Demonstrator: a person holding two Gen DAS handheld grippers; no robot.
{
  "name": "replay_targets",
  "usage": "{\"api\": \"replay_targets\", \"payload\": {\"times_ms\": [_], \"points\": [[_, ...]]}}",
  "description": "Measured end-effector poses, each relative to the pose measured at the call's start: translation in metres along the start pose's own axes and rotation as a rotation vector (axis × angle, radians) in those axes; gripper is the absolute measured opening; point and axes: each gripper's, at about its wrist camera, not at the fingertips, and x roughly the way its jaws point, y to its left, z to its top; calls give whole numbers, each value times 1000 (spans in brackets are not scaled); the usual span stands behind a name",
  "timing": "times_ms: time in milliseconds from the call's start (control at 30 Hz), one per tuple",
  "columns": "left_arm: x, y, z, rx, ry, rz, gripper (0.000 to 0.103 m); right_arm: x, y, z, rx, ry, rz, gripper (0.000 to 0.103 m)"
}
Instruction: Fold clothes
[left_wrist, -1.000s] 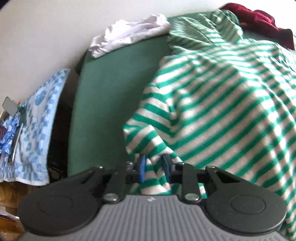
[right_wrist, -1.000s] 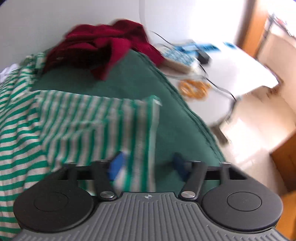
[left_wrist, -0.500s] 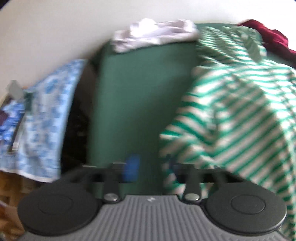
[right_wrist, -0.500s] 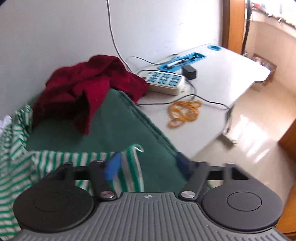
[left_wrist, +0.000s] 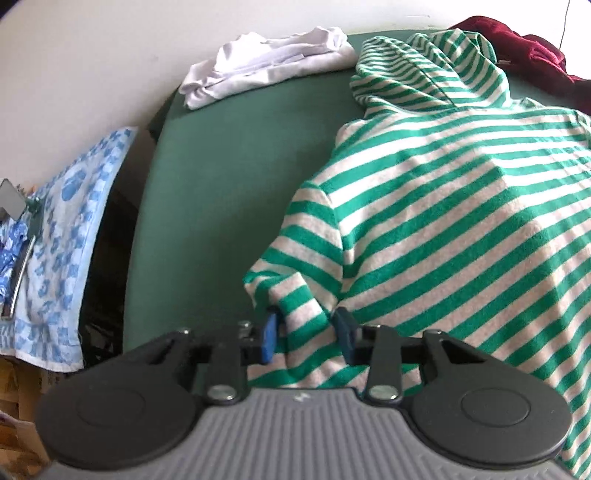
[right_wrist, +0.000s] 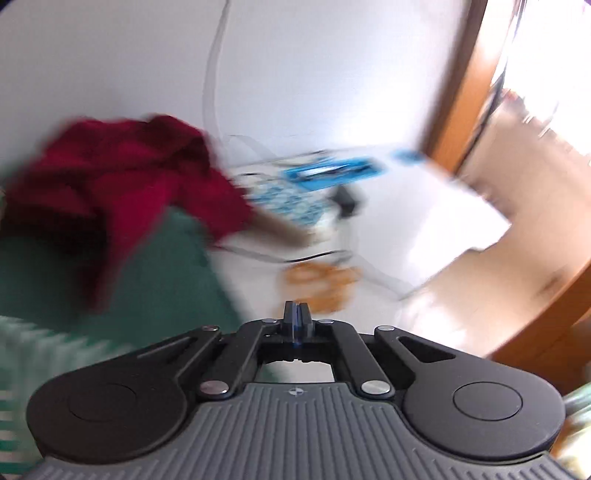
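Left gripper (left_wrist: 306, 334) sits low over the near edge of the striped hooded top (left_wrist: 443, 206), its blue pads closing around a bunched fold of the hem; the cloth lies between them, though I cannot tell that they press it yet. From this gripper the garment runs away toward 12 to 1 o'clock, its long axis pointing from the hem at the pads up to the hood (left_wrist: 428, 70) at the far end. It lies spread on the green-covered table (left_wrist: 221, 177), bare cloth showing at 10 to 11 o'clock. Farther out at 11 o'clock a white garment (left_wrist: 266, 62) is crumpled at the table's far edge, and a dark red garment (left_wrist: 517, 40) sits at 1 o'clock. A blue patterned towel (left_wrist: 62, 236) hangs off to 9 o'clock.

Right gripper (right_wrist: 294, 317) has its pads pressed together with nothing between them. Its view is blurred; the striped top shows only at 8 o'clock, so the left hand is the nearer one. No container is in view.
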Motion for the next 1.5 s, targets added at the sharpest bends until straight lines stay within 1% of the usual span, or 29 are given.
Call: {"api": "replay_targets", "payload": {"times_ms": [33, 67, 100, 133, 167, 200, 267, 333, 367, 400, 467, 600, 667, 733, 767, 833, 867, 900, 967, 1000, 1067, 1133, 1167, 1200, 1233, 1267, 1333, 1433, 1500], "points": [[0, 2, -1, 3, -2, -1, 46, 7, -3, -1, 5, 21, -6, 0], [-3, 5, -2, 3, -9, -3, 46, 9, -11, -1, 61, 52, 19, 2], [-7, 9, -4, 0, -19, -6, 45, 0, -18, -1, 125, 47, 71, 8], [-11, 13, -6, -2, -29, -8, 45, -14, -20, -1, 166, 13, 146, 10], [-15, 17, -9, -2, -36, 2, 45, -28, -15, 0, 175, -1, 224, 17], [-18, 23, -12, -6, -37, 14, 45, -40, -2, 3, 138, 13, 305, 23], [-27, 37, -22, -38, -34, -24, 43, -74, 43, -2, 4, 22, 496, 24], [-40, 47, -33, -58, -45, -77, 53, -114, 98, -13, -168, 17, 684, 31], [-47, 48, -39, -52, -58, -73, 66, -135, 128, -22, -262, 2, 745, 38], [-53, 49, -45, -43, -72, -63, 71, -155, 155, -31, -335, -19, 797, 40], [-60, 51, -59, -41, -68, -79, 71, -186, 202, -48, -452, -46, 892, 40], [-63, 50, -85, -90, -15, -175, 71, -240, 282, -77, -635, -88, 1052, 40], [-65, 42, -97, -79, -10, -205, 72, -259, 306, -81, -672, -71, 1138, 40], [-63, 34, -105, -68, -17, -204, 72, -274, 332, -86, -692, -6, 1222, 41], [-61, 31, -108, -65, -16, -204, 70, -280, 345, -90, -702, 25, 1245, 41], [-56, 30, -110, -84, -22, -202, 56, -289, 366, -99, -726, 68, 1233, 41], [-54, 31, -110, -102, -35, -210, 43, -290, 374, -103, -733, 95, 1216, 40], [-53, 33, -109, -106, -46, -218, 19, -290, 381, -106, -736, 127, 1201, 29], [-51, 38, -105, -99, -69, -213, 14, -284, 384, -105, -691, 205, 1190, 5], [-51, 42, -102, -98, -85, -191, 9, -282, 381, -103, -650, 233, 1192, 4], [-52, 56, -94, -102, -122, -143, 9, -283, 363, -94, -546, 256, 1231, 4], [-56, 80, -85, -118, -168, -85, 9, -288, 351, -92, -502, 273, 1278, 13], [-57, 93, -80, -134, -182, -65, 7, -292, 347, -93, -491, 281, 1301, 23], [-58, 107, -76, -153, -191, -48, 5, -296, 344, -95, -491, 268, 1303, 40], [-59, 118, -72, -167, -191, -23, 1, -301, 343, -98, -507, 223, 1272, 47], [-58, 128, -72, -175, -180, -3, 0, -307, 343, -100, -521, 170, 1231, 47], [-55, 144, -78, -184, -151, 13, 0, -318, 341, -101, -533, 58, 1150, 43], [-51, 149, -96, -198, -104, -12, 2, -330, 353, -92, -571, -45, 1152, 41], [-49, 145, -108, -208, -83, -36, 7, -336, 374, -95, -629, -79, 1156, 41]]}}
